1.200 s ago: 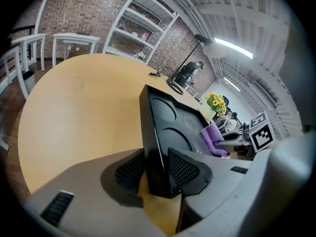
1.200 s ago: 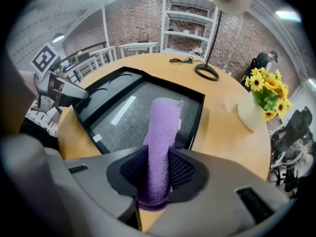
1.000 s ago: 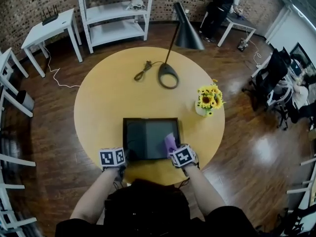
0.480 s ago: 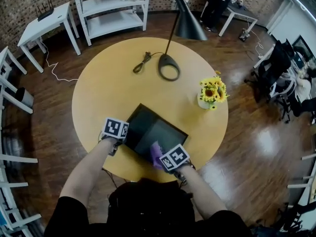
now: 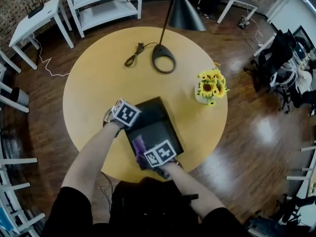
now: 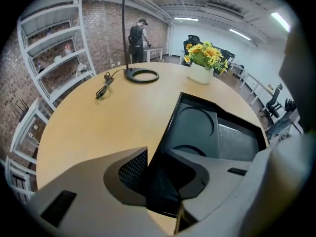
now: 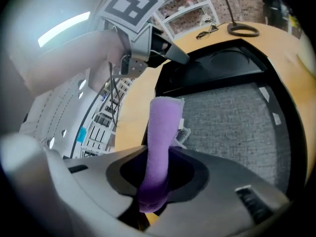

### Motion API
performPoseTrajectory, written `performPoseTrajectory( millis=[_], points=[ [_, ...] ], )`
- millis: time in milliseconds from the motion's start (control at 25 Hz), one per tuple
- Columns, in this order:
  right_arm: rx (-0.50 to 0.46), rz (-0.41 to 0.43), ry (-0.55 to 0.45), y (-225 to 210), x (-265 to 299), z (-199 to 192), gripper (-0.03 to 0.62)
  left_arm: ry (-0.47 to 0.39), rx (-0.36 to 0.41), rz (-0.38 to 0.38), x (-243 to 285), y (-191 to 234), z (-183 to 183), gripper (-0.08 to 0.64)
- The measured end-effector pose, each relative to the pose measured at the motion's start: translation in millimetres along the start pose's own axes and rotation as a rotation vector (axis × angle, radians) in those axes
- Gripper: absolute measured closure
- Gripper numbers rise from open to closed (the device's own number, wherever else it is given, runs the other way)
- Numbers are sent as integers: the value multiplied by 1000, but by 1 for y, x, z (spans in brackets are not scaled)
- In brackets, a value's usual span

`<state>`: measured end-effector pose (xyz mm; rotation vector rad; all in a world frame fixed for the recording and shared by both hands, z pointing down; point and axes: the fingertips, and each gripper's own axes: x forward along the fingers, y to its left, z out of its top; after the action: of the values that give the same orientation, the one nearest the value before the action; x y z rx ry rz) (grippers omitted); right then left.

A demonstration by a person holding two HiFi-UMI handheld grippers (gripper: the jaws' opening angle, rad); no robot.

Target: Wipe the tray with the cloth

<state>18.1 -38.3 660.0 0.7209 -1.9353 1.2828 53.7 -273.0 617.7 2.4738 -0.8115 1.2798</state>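
While the round, tan wooden table [image 5: 98, 73] carries a black desk lamp [image 5: 164, 63] and a white pot of sunflowers [image 5: 210, 89] on its far half, the black rectangular plastic tray [image 5: 155, 115] lies askew at its near edge. The left gripper [image 6: 155, 157] has the tray's far-left corner between its jaws. They have just been opening a little, yet both pads lie against the rim. The right gripper [image 7: 159, 149] pinches a purple folded cloth [image 7: 163, 127] tightly. The cloth sticks out past the jaw tips over the near part of the tray, above its grey textured floor beside the left rim. Whether the cloth touches the floor cannot be told.
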Motion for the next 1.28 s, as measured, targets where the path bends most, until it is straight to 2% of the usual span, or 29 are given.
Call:
performPoseTrajectory(
  millis=[80, 200, 320, 440, 560, 680, 800, 960, 1080, 1200, 1280],
  points=[
    [39, 21, -69, 8, 9, 13, 494, -28, -12, 10, 3, 9, 3, 459],
    [47, 79, -88, 18, 17, 19, 494, -110, -84, 0, -10, 23, -2, 452],
    [41, 126, -82, 16, 13, 24, 494, -266, -298, 26, -47, 49, -7, 449],
    [26, 150, -118, 5, -3, 38, 495, -372, -547, 57, -84, 59, -38, 449],
    [0, 127, -177, -17, -28, 61, 495, -447, -766, 61, -108, 40, -83, 446],
    [-26, 94, -200, -34, -41, 96, 495, -448, -899, 47, -116, -2, -121, 417],
    [-87, 81, -200, -27, -39, 132, 495, -373, -903, 15, -105, -52, -137, 403],
    [-126, 8, -199, -11, -21, 173, 495, -261, -805, -7, -88, -91, -141, 403],
    [-127, -81, -148, -11, 3, 182, 495, -218, -756, -6, -82, -102, -145, 408],
    [-160, -162, -124, -15, 19, 183, 495, -231, -780, -26, -79, -104, -150, 414],
    [-123, -151, -141, -17, 21, 184, 495, -238, -816, -44, -80, -102, -151, 414]
  ],
)
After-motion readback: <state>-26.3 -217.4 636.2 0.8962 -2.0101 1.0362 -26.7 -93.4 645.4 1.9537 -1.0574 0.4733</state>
